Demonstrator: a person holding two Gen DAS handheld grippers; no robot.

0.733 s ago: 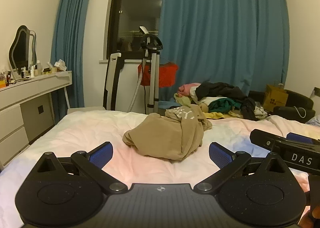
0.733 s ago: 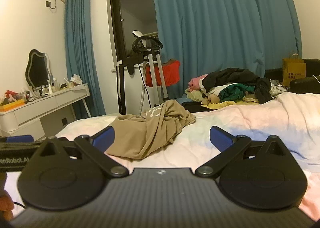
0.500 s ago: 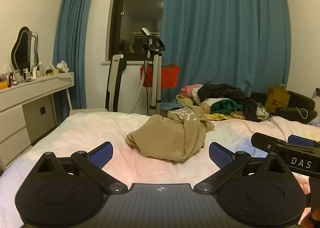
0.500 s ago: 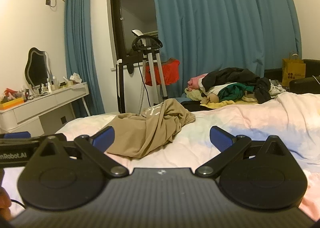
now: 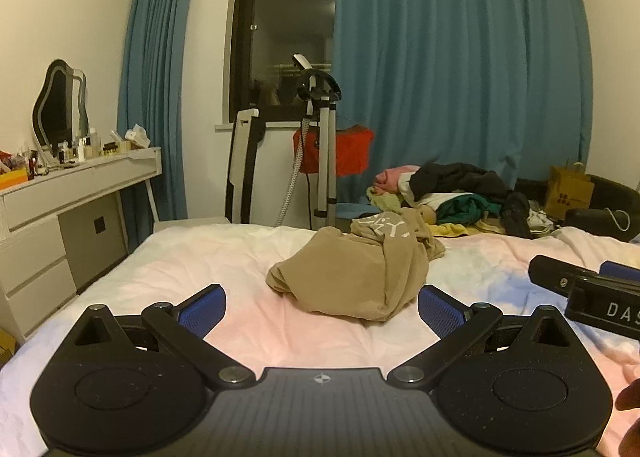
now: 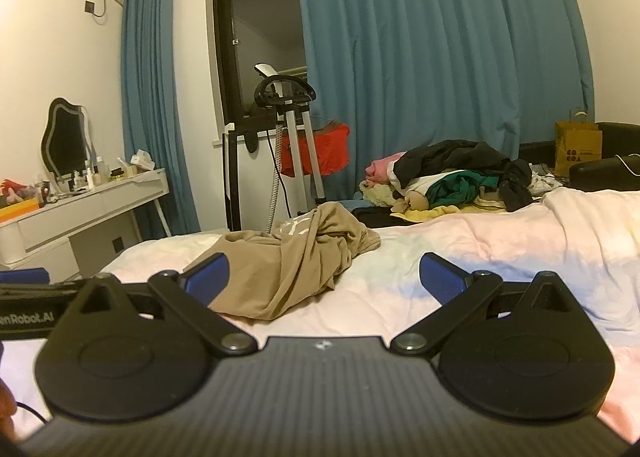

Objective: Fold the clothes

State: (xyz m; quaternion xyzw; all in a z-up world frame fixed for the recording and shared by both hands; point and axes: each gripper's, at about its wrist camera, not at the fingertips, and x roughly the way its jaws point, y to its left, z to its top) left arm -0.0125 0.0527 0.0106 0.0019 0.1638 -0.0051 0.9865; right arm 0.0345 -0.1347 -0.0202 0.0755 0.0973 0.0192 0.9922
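Left wrist view: your tan garment (image 5: 352, 275) is lying crumpled mid-bed (image 5: 240, 257), pale lettering showing on top. Both your left gripper (image 5: 322, 307) and right gripper (image 6: 324, 277) are gaping wide, holding nothing.

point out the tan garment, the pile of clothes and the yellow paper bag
tan garment (image 5: 352, 277), left wrist view, middle of the crumpled heap
pile of clothes (image 6: 452, 177), right wrist view, dark top layer
yellow paper bag (image 6: 578, 145), right wrist view, front face

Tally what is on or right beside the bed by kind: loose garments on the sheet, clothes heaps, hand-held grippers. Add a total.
Loose garment on the sheet: 1, the tan garment.
Clothes heap: 1, the mixed pile past the bed's far edge.
Hand-held grippers: 2, left hand-held gripper and right hand-held gripper, both open.
Total: 4
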